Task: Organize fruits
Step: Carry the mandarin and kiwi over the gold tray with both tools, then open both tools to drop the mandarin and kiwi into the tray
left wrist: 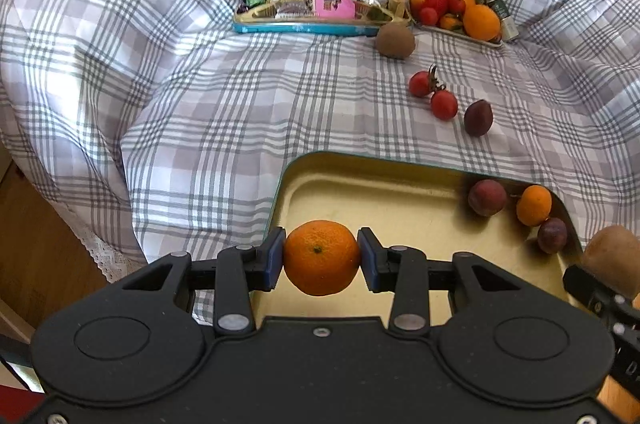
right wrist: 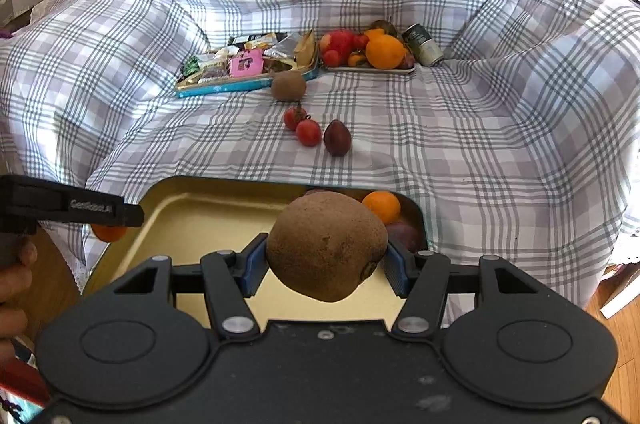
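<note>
Now left gripper [left wrist: 321, 258] jaws clamp a tangerine [left wrist: 321, 256], right gripper [right wrist: 326, 260] jaws clamp a kiwi [right wrist: 326, 250]

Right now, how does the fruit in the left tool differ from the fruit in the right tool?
The round orange mandarin in the left tool is smooth, bright and smaller; the brown fuzzy kiwi in the right tool is dull, rough and bulkier, bulging past the pads. Both are clamped from two sides above the yellow metal tray.
</note>
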Available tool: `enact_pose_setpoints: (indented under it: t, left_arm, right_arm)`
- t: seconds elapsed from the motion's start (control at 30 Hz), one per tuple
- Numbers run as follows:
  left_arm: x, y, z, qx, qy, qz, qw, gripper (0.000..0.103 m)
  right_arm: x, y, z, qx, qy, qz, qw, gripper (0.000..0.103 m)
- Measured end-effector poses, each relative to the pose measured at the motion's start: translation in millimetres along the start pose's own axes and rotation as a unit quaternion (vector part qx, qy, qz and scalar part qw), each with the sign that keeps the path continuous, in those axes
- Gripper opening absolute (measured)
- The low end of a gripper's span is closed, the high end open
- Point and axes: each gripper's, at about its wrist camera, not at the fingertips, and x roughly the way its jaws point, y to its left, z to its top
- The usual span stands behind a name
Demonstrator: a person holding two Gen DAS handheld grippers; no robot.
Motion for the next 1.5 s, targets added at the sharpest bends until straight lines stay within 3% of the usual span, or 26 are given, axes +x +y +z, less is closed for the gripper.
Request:
enact_pose_setpoints:
  t: [1.2,1.37,1.5]
  left_arm:
    - [12.1,-12.5,-1.9,0.017,0.020,0.013,0.9996,0.049]
    - [11.7,-13.1,-2.5,0.017,0.020,0.014,0.9996,0.049]
    - [10.9,-13.4,-4.0,0.017,0.019,0.015,0.9996,0.049]
  right_arm:
    - [22.1,1.0,-8.2,0.007,0.056,0.010,0.998,0.062]
    - [13.3,2.0,-5.7,-0.001,0.019,0.000,1.000,0.060]
    - [13.1,0.9,-4.6,-0.005,0.018,-0.002,1.000,0.060]
